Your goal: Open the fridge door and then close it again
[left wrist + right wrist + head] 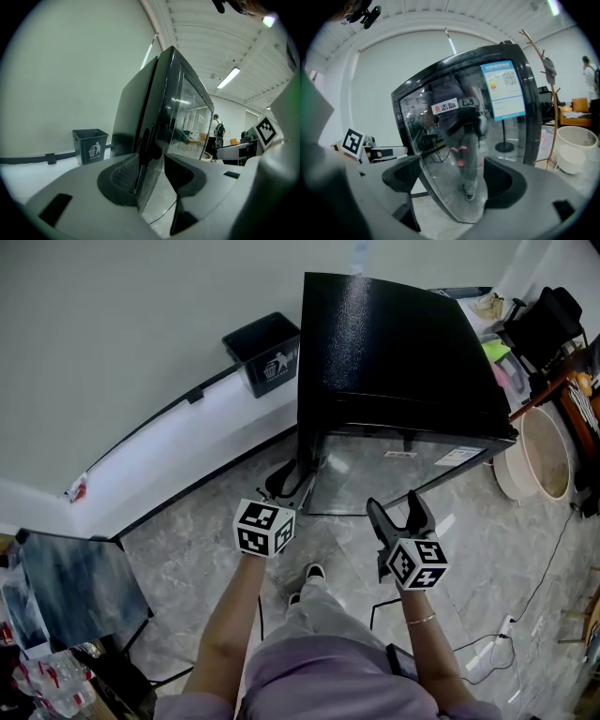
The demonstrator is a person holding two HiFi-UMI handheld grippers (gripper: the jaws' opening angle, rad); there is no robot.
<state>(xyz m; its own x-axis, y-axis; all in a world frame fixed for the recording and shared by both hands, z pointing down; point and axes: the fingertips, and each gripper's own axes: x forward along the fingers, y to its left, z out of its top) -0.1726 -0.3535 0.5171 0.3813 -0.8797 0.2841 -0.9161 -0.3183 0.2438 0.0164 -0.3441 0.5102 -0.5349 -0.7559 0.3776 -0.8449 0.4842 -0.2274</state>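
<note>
A person in a lilac top stands before a small black fridge (pixel 394 343) set against a white wall (pixel 141 315), a two-jaw gripper in each hand. The fridge door (pixel 394 460), a glossy mirrored panel on the near side, appears to lie flat against the cabinet.

The left gripper (pixel 298 474) reaches to the door's left edge. Its own view shows the door edge-on between the jaws, which are drawn in narrow with a pad (pixel 123 176) against each side of the edge, gripping it.

The right gripper (pixel 397 507) hangs near the front of the door, to the right of the left one and clear of the glass. Its jaws stand wide apart with nothing in them. Beyond them the door's face mirrors the person's legs and shoes. A blue-and-white label (pixel 502 89) sits at the door's upper right, and a small red-and-white badge (pixel 444 107) is at upper centre.

A dark trash bin (pixel 265 352) stands against the wall just left of the fridge. A cream tub (pixel 539 454) rests on the grey marbled floor (pixel 187 549) to its right, beside cluttered furniture. A dark folding surface (pixel 80 582) stands at near left.
</note>
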